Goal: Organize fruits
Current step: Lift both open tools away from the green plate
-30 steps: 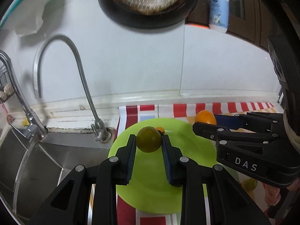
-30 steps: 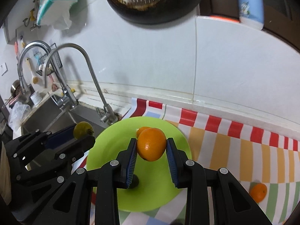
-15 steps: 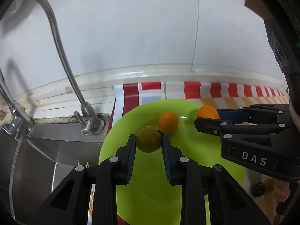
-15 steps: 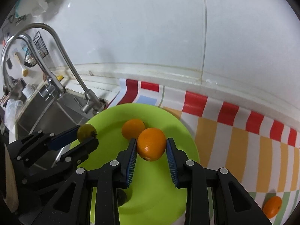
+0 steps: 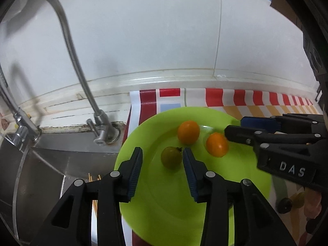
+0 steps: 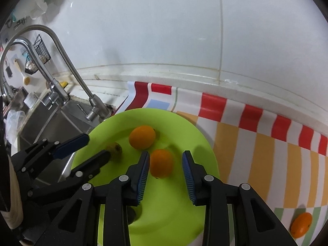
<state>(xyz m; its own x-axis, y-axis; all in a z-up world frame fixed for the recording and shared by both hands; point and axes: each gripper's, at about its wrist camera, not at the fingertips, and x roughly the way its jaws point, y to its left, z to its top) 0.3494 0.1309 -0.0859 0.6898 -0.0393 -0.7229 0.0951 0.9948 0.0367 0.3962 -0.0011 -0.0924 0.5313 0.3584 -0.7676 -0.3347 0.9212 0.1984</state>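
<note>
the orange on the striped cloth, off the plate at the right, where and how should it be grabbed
Take the loose orange across its widest middle, coming down from above with one pad on each side. It lies alone on the striped cloth, clear of the green plate, so nothing blocks either side. It is round and could roll, so close squarely across its centre. Its far side is near the picture's edge and hard to see.

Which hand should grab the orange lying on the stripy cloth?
Probably right: the right gripper has open jaws, and the leftover orange lies on its side of the green plate.
</note>
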